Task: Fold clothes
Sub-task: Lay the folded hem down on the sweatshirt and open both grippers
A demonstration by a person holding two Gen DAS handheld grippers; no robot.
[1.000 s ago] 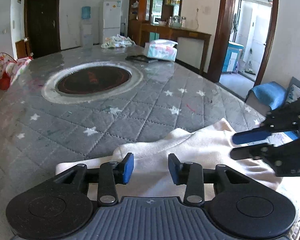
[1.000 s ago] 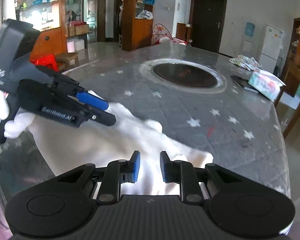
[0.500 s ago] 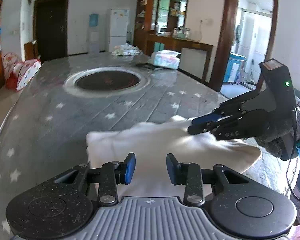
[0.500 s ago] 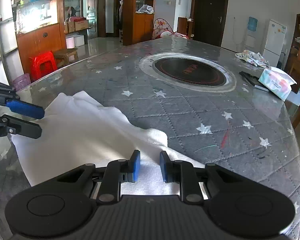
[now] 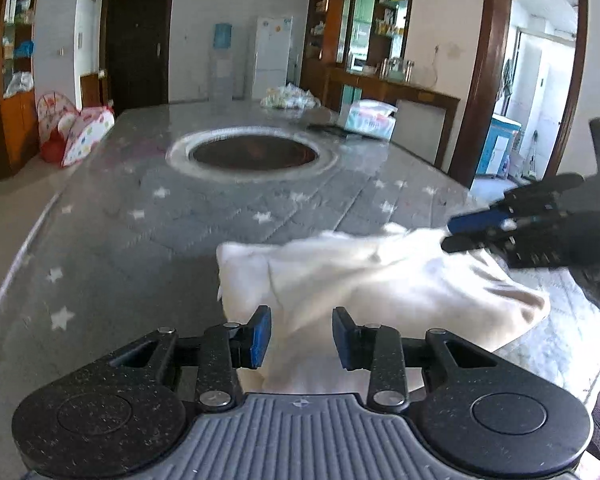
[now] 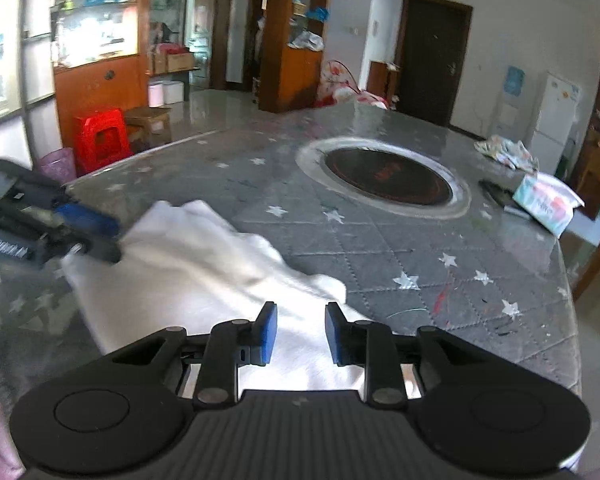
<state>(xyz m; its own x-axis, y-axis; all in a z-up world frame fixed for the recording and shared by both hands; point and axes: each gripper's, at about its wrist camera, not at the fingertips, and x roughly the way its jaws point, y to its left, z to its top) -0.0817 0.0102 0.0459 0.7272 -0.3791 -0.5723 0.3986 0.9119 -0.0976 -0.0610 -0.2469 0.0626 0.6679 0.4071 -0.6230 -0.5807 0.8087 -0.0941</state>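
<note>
— Is the white garment folded?
— Only partly; it lies bunched at the counter's near edge, lower frame. Left claw spread over it, right claw opening, nothing pinched.

Star-quilted table, tissue pack

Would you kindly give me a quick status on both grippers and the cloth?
Left gripper open over white cloth. Right gripper opening, pads clear of the cloth. Cloth bunched on grey starred table; nothing in the way.
</note>
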